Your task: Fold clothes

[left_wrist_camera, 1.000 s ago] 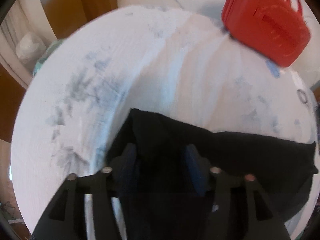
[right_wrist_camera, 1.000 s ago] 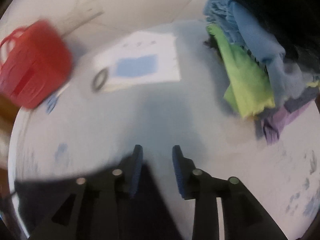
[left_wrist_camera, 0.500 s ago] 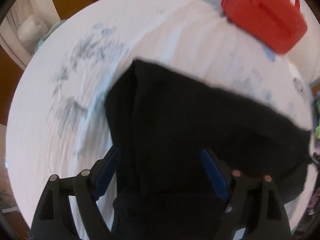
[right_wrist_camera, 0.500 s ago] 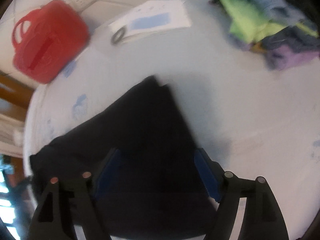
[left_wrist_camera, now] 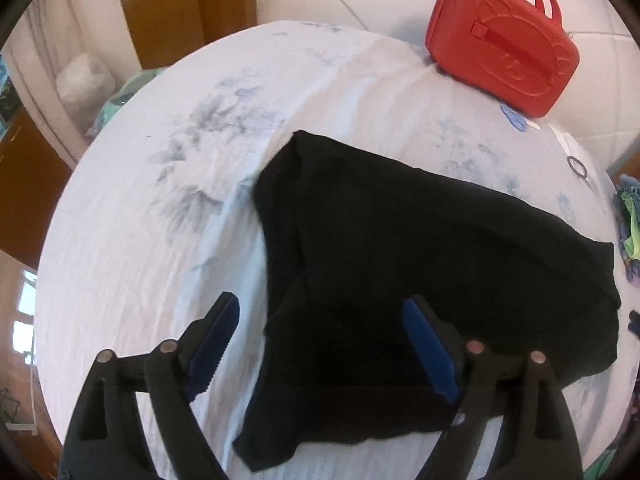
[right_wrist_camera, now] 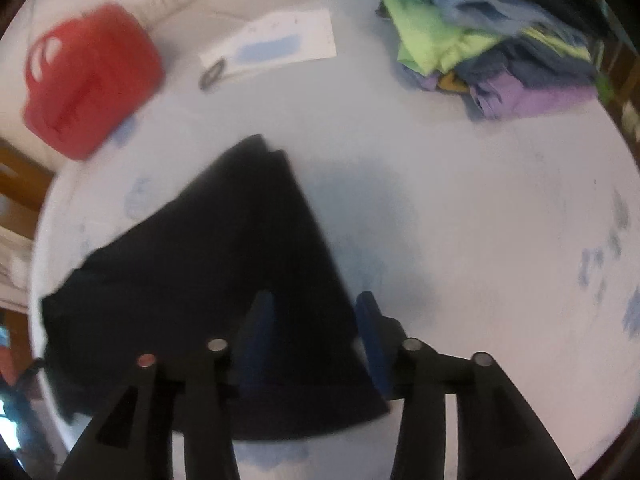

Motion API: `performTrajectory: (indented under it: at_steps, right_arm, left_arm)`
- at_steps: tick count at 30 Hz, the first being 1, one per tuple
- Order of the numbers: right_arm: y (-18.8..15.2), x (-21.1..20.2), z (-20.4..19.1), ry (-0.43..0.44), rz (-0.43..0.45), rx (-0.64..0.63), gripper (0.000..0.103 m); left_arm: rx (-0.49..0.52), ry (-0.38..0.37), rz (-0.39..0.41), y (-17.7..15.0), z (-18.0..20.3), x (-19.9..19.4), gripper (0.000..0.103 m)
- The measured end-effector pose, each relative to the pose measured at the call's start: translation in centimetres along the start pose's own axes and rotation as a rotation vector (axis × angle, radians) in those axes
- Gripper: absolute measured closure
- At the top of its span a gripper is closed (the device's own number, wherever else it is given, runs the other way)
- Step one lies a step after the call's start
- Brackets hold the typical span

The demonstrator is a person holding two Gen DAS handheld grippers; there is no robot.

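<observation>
A black garment [left_wrist_camera: 400, 240] lies spread flat, folded over, on the round table's pale cloth [left_wrist_camera: 160, 240]. My left gripper [left_wrist_camera: 320, 312] hovers over its near left edge. The jaws are wide and still opening; cloth lies under the gap, but the blue pads [left_wrist_camera: 424, 344] do not press it. In the right wrist view the same garment [right_wrist_camera: 200, 260] lies left of centre. My right gripper [right_wrist_camera: 315, 300] is over its right edge with the jaws closing. The edge sits between the fingers and is not pinched.
A red plastic case [left_wrist_camera: 500, 40] stands at the table's far edge. A printed sheet [right_wrist_camera: 280, 40] with a dark ring [right_wrist_camera: 212, 74] lies beside it. A pile of coloured clothes [right_wrist_camera: 480, 40] sits at the far right. Bare tablecloth [right_wrist_camera: 480, 220] lies right of the garment.
The left gripper let go of the black cloth, opened wide and drew back. The right gripper also pulled back, opened wide, then narrowed a little. More of the garment shows now.
</observation>
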State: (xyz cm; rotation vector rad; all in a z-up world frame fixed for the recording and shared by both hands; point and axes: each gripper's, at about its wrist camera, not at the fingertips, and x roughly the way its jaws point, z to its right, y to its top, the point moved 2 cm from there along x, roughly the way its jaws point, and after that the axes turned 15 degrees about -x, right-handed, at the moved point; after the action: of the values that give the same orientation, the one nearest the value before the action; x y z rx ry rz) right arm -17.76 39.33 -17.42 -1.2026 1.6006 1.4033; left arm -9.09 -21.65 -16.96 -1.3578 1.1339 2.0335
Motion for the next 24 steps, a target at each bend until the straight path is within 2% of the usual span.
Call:
performTrajectory:
  at_steps: [6, 11, 16, 20, 24]
  right_arm:
    - [-4.1, 0.6, 1.2, 0.008, -0.019, 0.115, 0.049]
    - [-5.8, -0.3, 1.8, 0.035, -0.008, 0.149, 0.049]
    - [-4.7, -1.6, 0.3, 0.047, 0.022, 0.021, 0.049]
    - [-3.4, -1.1, -0.4, 0.122, 0.035, -0.098, 0.049]
    - [-0.6, -0.2, -0.6, 0.174, 0.044, -0.303, 0.045]
  left_arm:
    - [-0.025, 0.046, -0.032, -2.0, -2.1, 0.8, 0.018]
    - [0.027, 0.010, -0.035, -4.0, -0.4, -0.3, 0.018]
    - [0.096, 0.009, -0.028, -6.4, 5.0, -0.6, 0.018]
    - [0.072, -0.023, -0.058, -9.4, 9.6, -0.6, 0.018]
    - [0.018, 0.007, -0.012, -13.1, 15.5, -1.4, 0.018]
